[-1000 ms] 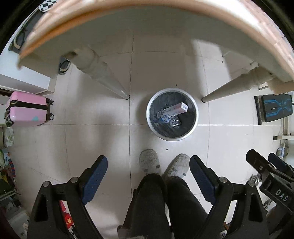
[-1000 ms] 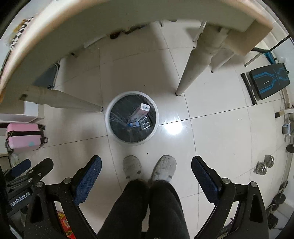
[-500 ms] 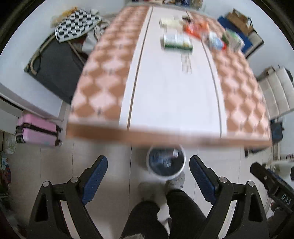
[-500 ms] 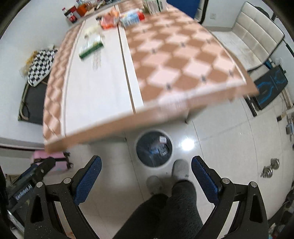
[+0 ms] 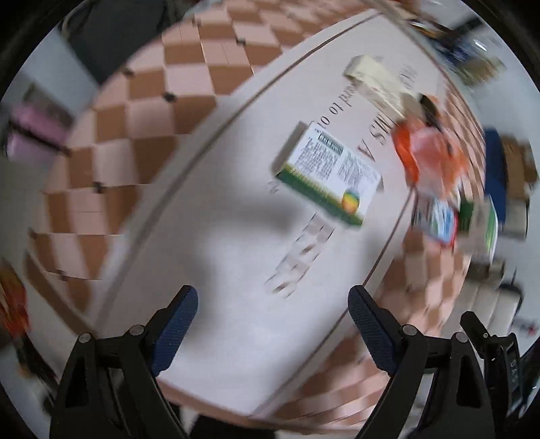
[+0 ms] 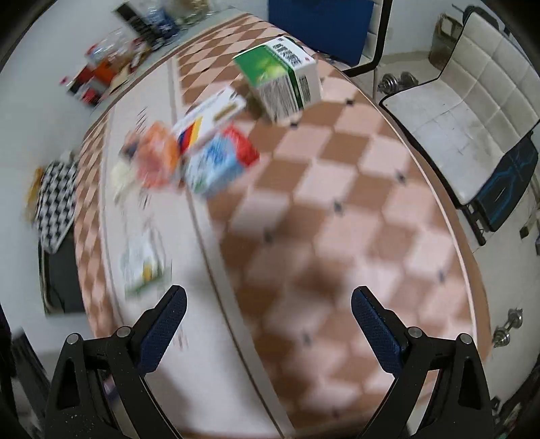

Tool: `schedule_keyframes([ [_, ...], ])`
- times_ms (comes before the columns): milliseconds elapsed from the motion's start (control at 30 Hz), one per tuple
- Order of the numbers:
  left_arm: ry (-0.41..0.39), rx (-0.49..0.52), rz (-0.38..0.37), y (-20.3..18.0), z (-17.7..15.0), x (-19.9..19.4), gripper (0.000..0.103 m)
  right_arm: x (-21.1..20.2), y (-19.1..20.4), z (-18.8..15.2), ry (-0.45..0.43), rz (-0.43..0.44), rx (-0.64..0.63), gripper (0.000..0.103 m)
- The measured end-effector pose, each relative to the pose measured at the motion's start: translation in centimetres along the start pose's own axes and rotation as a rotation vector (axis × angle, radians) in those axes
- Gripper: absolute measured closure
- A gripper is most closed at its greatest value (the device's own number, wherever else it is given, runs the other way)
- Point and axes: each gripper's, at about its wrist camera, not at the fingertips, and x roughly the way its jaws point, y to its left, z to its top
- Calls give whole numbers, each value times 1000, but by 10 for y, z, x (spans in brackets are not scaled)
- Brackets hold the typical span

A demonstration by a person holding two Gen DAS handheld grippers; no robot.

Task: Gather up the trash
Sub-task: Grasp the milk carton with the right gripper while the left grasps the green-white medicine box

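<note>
Both views look down on a table (image 5: 189,209) with a white centre strip and brown-pink checks (image 6: 337,219). A green-and-white carton (image 5: 329,179) lies on the strip, ahead of my left gripper (image 5: 272,300), which is open and holds nothing. Beyond the carton lie an orange wrapper (image 5: 428,155), a cream box (image 5: 378,79) and a blue-white pack (image 5: 437,221). My right gripper (image 6: 269,300) is open and empty above the checks. Ahead of it sit a blue-red box (image 6: 221,162), an orange wrapper (image 6: 153,158), a long white box (image 6: 209,116), an upright green box (image 6: 283,81) and the blurred green-white carton (image 6: 143,265).
A white chair (image 6: 472,101) stands right of the table, a blue chair (image 6: 324,23) behind it. Dumbbells (image 6: 508,329) lie on the floor at the right. A checkered cloth (image 6: 55,206) and a dark bag (image 6: 60,270) are at the left. My right gripper's tip (image 5: 492,341) shows in the left view.
Both grippers have risen from over the floor bin and the person's feet to above the tabletop. The bin has left view. The left view has rolled. Both stay open.
</note>
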Motion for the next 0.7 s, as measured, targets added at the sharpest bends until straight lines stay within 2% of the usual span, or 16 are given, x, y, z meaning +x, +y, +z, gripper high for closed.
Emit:
schedule_keyframes([
  [200,89,-252,-42,-15,60,40,13,73,23,94,89,33,114,4],
  [367,183,-430,-87,-21,90,72,13,116,35,121,132,43,191,4],
  [500,216,-524,-20,-22,97,86,13,134,43,130,147,32,252,4],
  [600,206,-526,30,-25,95,86,16,143,50,132,152,-5,274,5],
  [633,200,-514,50,-26,93,85,22,146,53,132,156,-27,269,8],
  [700,179,-460,71,-31,88,82,24,149,62,134,151,-64,238,18],
])
